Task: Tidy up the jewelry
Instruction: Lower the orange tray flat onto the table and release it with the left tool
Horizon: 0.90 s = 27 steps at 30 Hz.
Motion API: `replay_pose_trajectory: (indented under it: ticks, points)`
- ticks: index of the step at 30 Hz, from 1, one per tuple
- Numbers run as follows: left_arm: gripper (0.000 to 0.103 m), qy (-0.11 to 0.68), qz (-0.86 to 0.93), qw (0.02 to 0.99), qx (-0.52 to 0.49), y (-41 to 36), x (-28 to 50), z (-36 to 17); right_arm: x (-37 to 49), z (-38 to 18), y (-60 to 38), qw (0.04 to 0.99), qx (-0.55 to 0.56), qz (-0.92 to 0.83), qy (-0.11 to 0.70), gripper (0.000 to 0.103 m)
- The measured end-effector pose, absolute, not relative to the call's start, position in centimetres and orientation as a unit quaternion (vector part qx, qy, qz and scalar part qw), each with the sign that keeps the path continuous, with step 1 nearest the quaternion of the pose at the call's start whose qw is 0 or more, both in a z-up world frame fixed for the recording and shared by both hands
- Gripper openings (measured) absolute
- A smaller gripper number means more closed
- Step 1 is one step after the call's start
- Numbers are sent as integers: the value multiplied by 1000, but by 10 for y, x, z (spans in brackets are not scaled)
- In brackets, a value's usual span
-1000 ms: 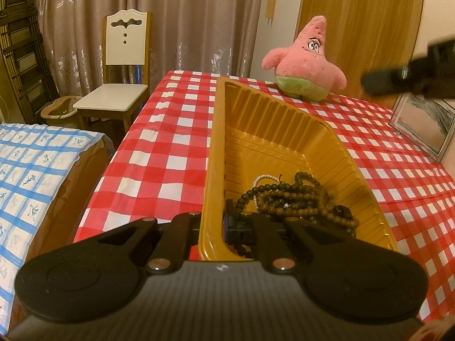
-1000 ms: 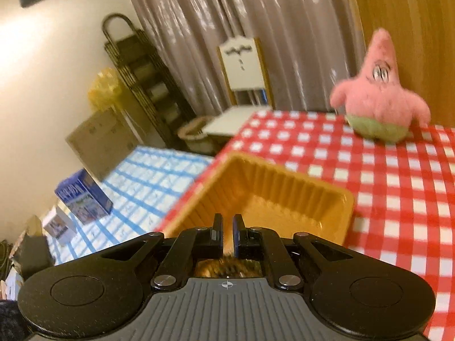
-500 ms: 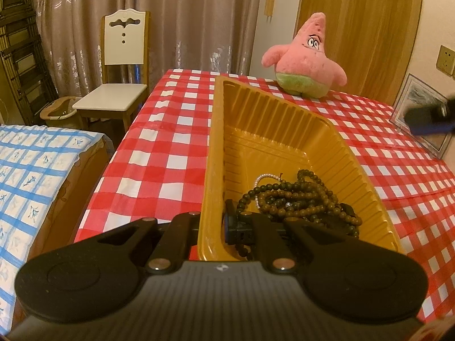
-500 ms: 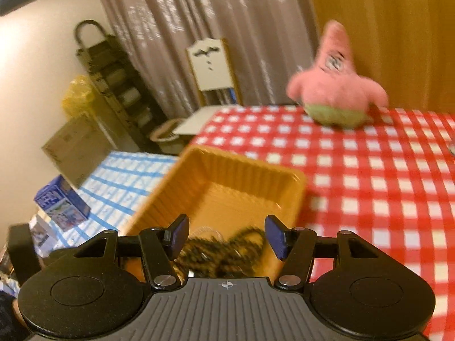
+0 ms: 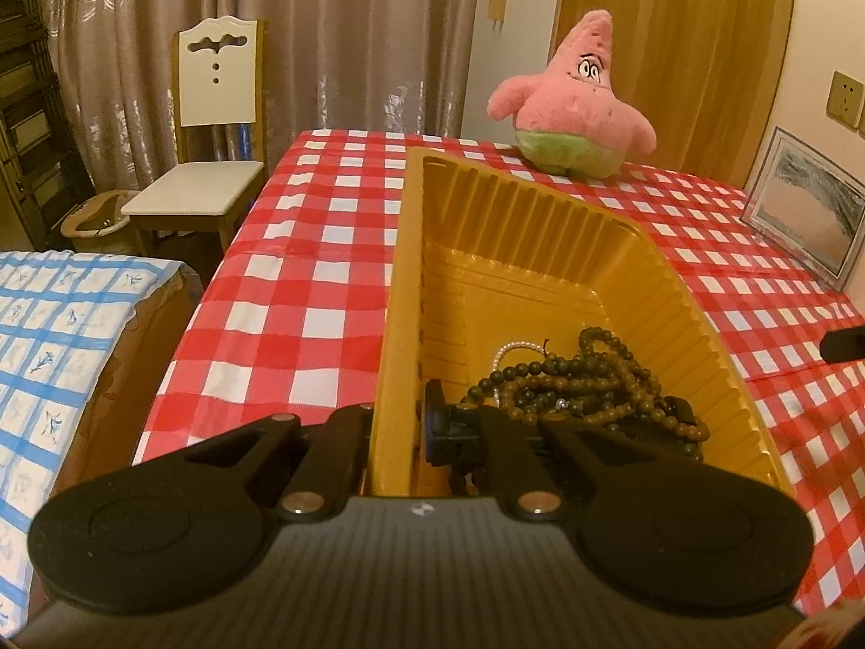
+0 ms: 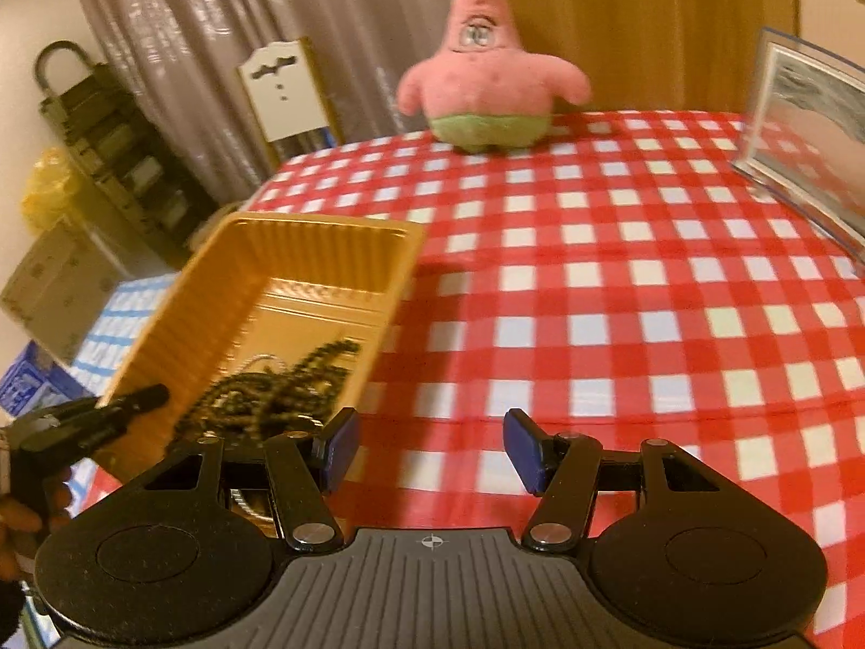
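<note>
Pinching the tray wall at 6 o'clock, your left gripper steadies it; right gripper gapes empty (limp, tangle-prone beads: grab the bunched middle).

Both tongs are matte black: a ribbed central body, round discs at each side, silver pivot screws. The right tongs carry blue pads; the left tongs look alike.

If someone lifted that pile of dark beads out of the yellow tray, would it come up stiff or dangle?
The dark bead strands would probably dangle limply: they lie in loose coils in the yellow tray. They look tangled together, with a white bead string among them, so several might come up at once. Round beads may slip from a pinch.
</note>
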State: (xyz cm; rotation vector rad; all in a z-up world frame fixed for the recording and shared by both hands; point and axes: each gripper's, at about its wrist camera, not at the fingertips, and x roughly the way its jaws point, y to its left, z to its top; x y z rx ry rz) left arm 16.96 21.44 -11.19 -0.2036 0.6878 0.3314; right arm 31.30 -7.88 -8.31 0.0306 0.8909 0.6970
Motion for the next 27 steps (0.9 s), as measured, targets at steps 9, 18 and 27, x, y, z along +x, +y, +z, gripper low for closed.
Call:
replay_pose_trajectory:
  ticks: [9, 18, 27]
  points:
    - [23, 372, 130, 911, -122, 227, 172, -125, 308, -93, -97, 851, 23, 288, 438, 59]
    - [57, 390, 109, 905, -129, 232, 164, -128, 298, -100, -98, 856, 25, 261, 446, 59]
    - [63, 371, 121, 912, -125, 245, 135, -109, 273, -104, -93, 874, 15, 225, 431, 59]
